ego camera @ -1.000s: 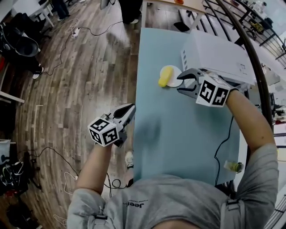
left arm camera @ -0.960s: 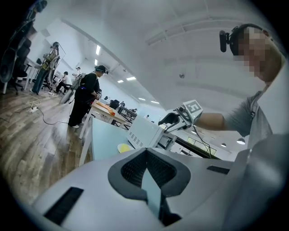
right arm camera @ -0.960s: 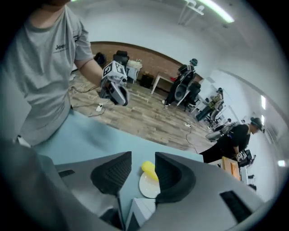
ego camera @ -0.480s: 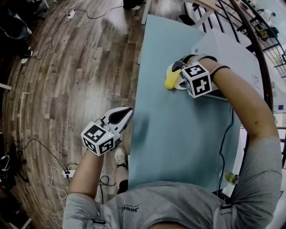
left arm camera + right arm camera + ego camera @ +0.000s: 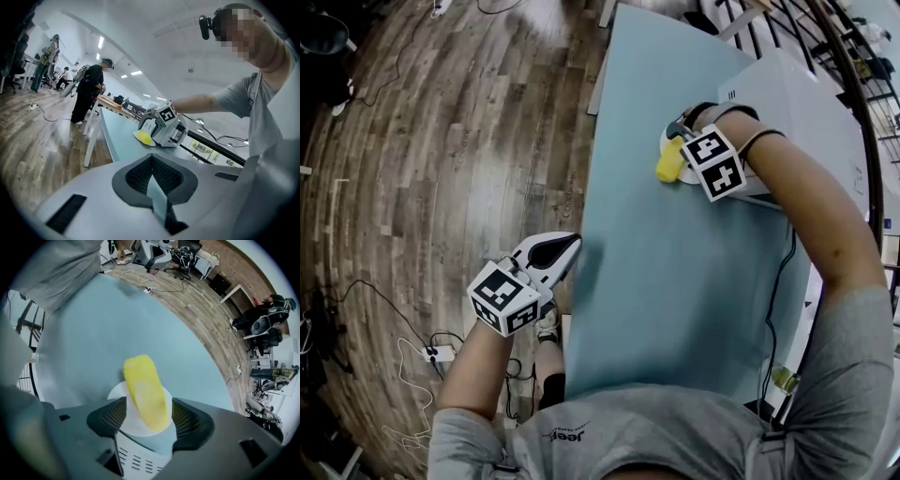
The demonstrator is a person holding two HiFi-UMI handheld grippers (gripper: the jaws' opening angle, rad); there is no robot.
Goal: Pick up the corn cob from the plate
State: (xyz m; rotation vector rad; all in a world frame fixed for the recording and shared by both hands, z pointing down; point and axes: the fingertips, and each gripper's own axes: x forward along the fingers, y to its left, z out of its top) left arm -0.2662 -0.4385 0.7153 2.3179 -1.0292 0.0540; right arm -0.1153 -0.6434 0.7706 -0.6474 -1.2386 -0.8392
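Observation:
The yellow corn cob [image 5: 669, 164] lies on a small white plate [image 5: 664, 142] at the far side of the light blue table [image 5: 675, 281]. My right gripper [image 5: 678, 134] points steeply down over it. In the right gripper view the corn cob [image 5: 145, 392] runs lengthwise between the two dark pads [image 5: 109, 416]. The jaws are opening and the pads do not press on the cob, which rests on the plate [image 5: 118, 395]. My left gripper [image 5: 571, 244] hangs shut and empty off the table's left edge. From there it sees the corn cob [image 5: 145, 138] far off.
A white vented box [image 5: 806, 103] stands right behind the plate, close to my right gripper. The wooden floor [image 5: 441, 187] with cables lies left of the table. People stand at desks far off in the left gripper view.
My right gripper dropped onto the plate, turned from near level to pointing down, and its jaws widened round the corn cob. My left gripper sank a little beside the table edge.

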